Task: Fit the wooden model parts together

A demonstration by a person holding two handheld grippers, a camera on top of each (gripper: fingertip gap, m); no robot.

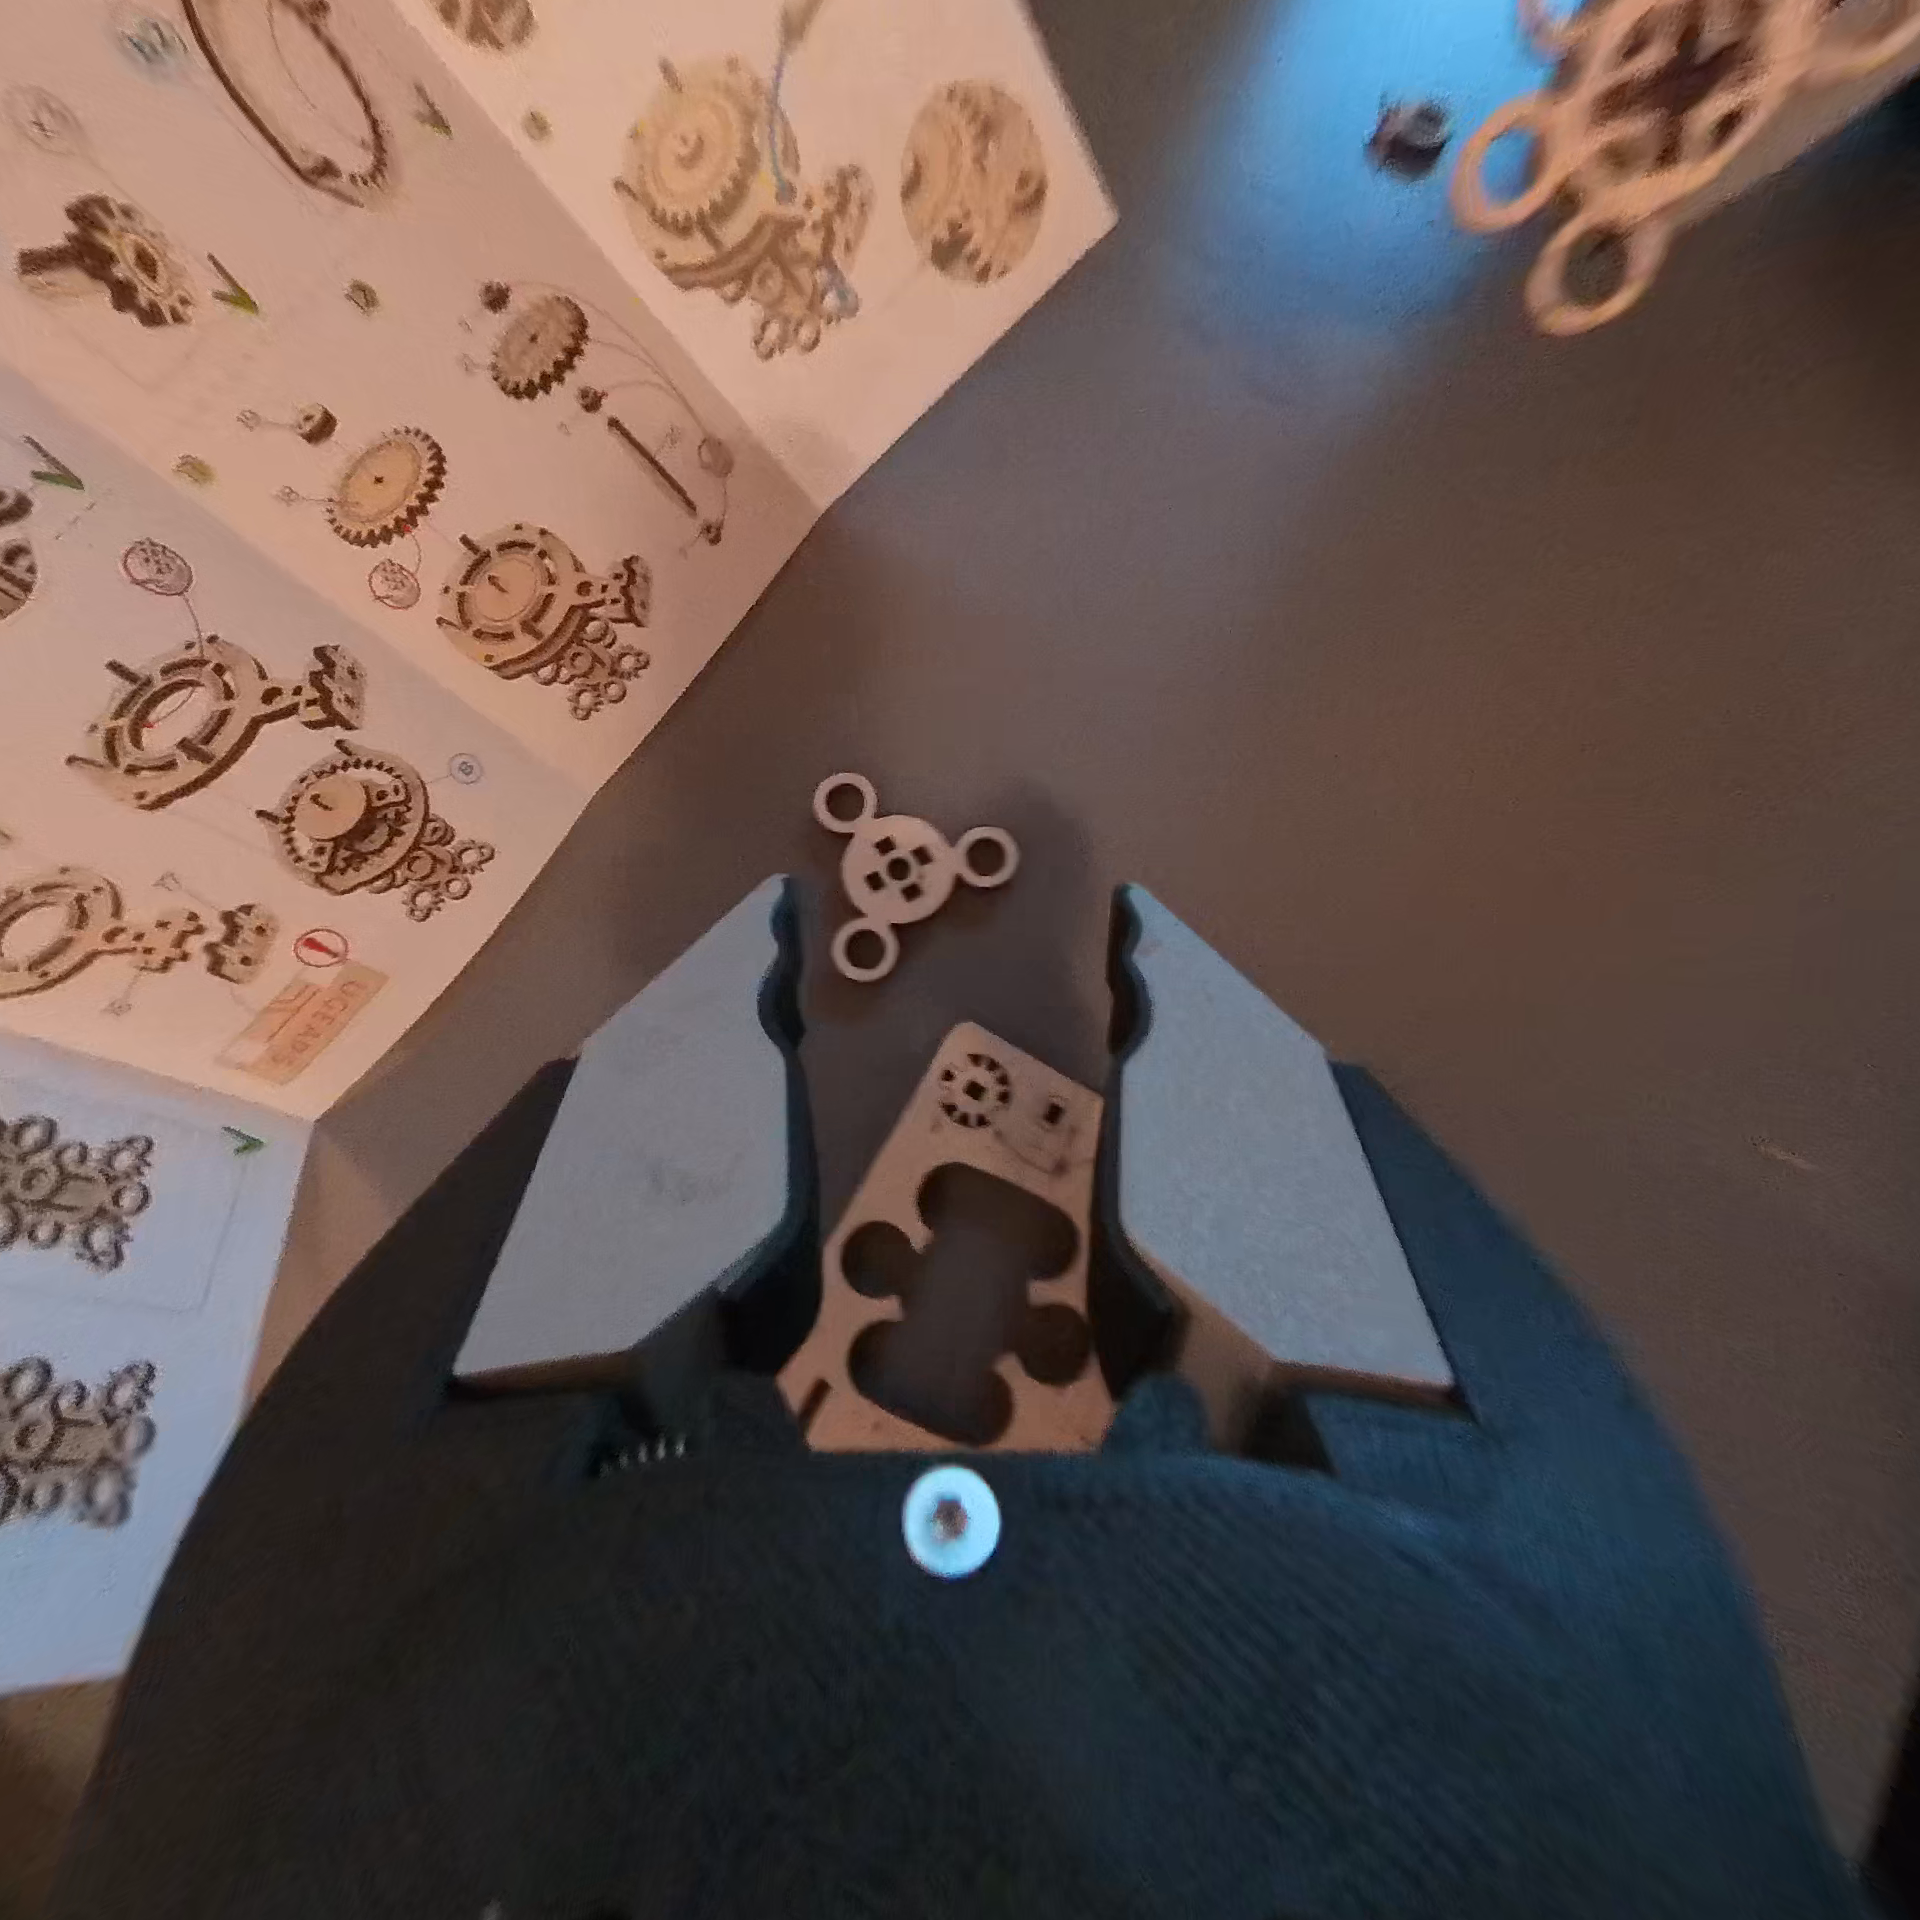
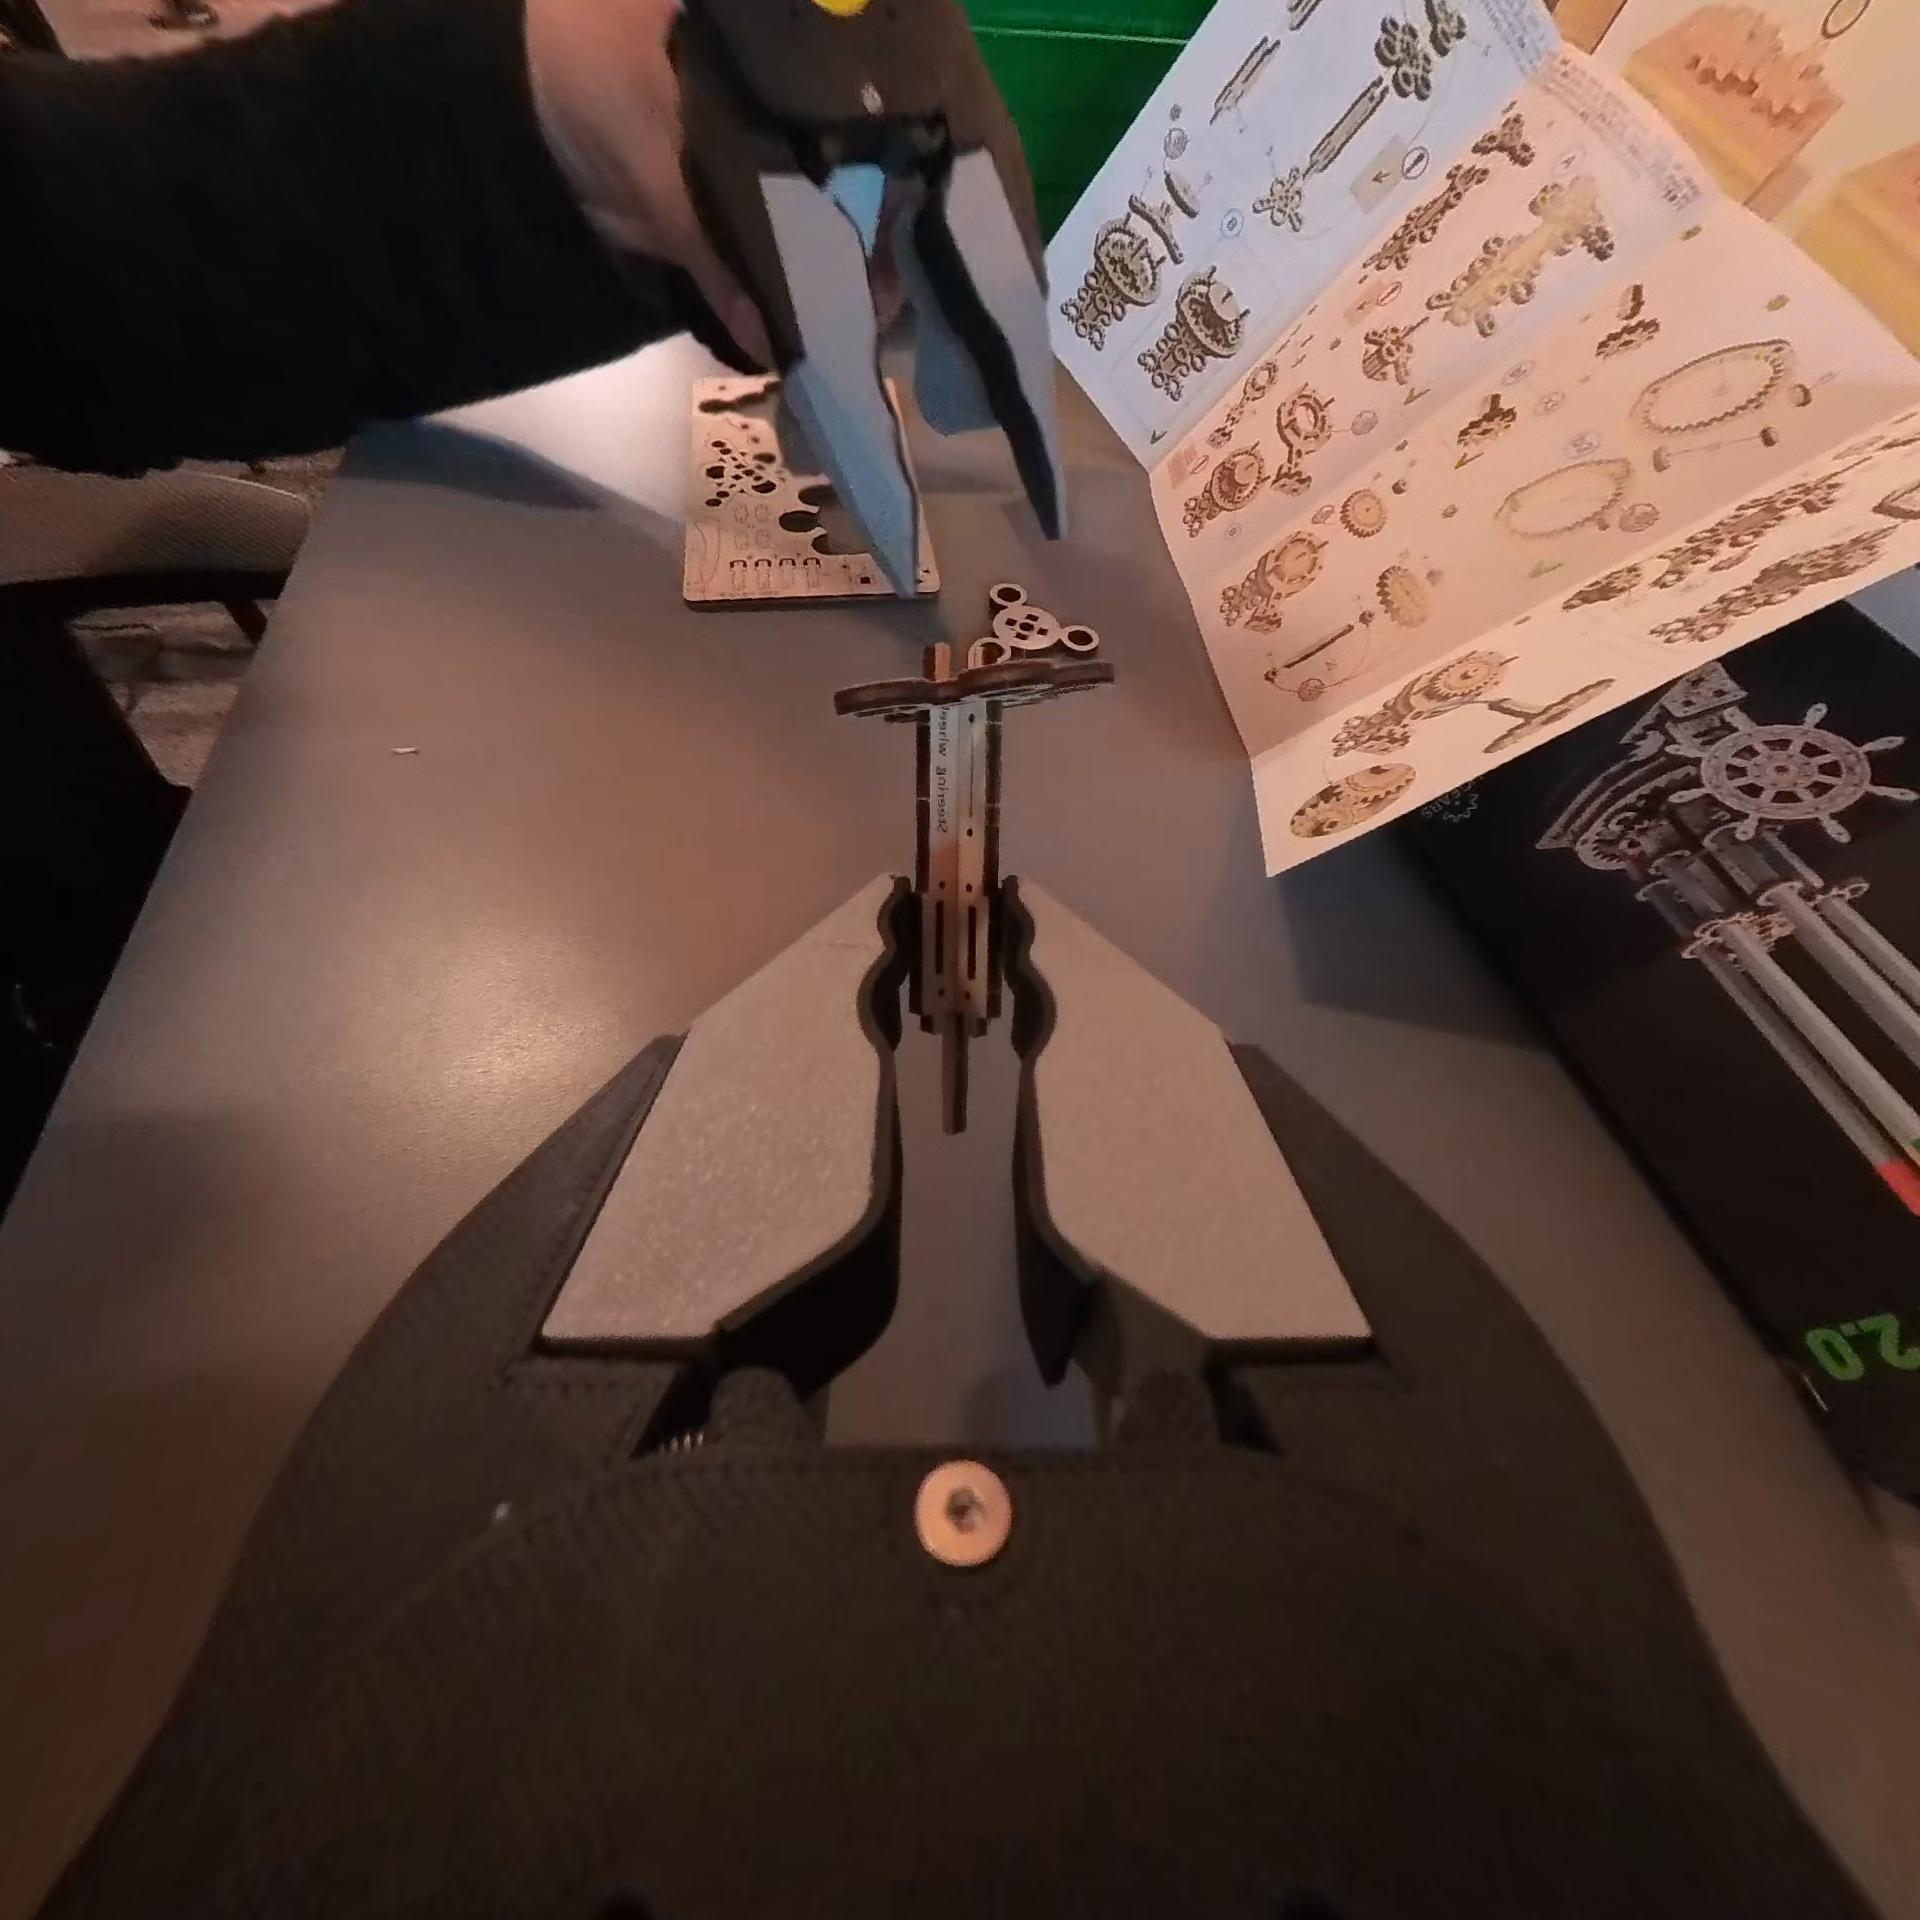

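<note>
Two grippers over a grey table (image 2: 520,831), and the right gripper (image 2: 958,914) has its fingers clamped on the wooden model (image 2: 961,790). It is a slim stack of thin laser-cut plywood strips with dark burnt edges and narrow slots, a pale printed strip running down its face, and a flat lobed plate fitted crosswise at the far end. Its long axis runs straight out from the right gripper's fingers, away from the camera, with a thin stem poking back between the pads; the cross plate sits roughly level, edge-on to the lens.

Just beyond that plate, flat on the table, lies a small three-ring piece (image 1: 909,878): a round hub with square cut-outs and three little rings spaced around it. In the left wrist view one ring points toward the instruction sheet (image 1: 343,499), one toward the right, one back toward the fingers.

The left gripper (image 1: 951,914) is spread wide and gripping nothing, tips just short of the three-ring piece. Between its fingers, down on the table, is a plywood sheet (image 1: 956,1278) with punched-out holes. From the right wrist view the left gripper points steeply down, a hand (image 2: 634,177) in a black sleeve holding it. A dark product box (image 2: 1714,987) sits beside the instruction sheet.
</note>
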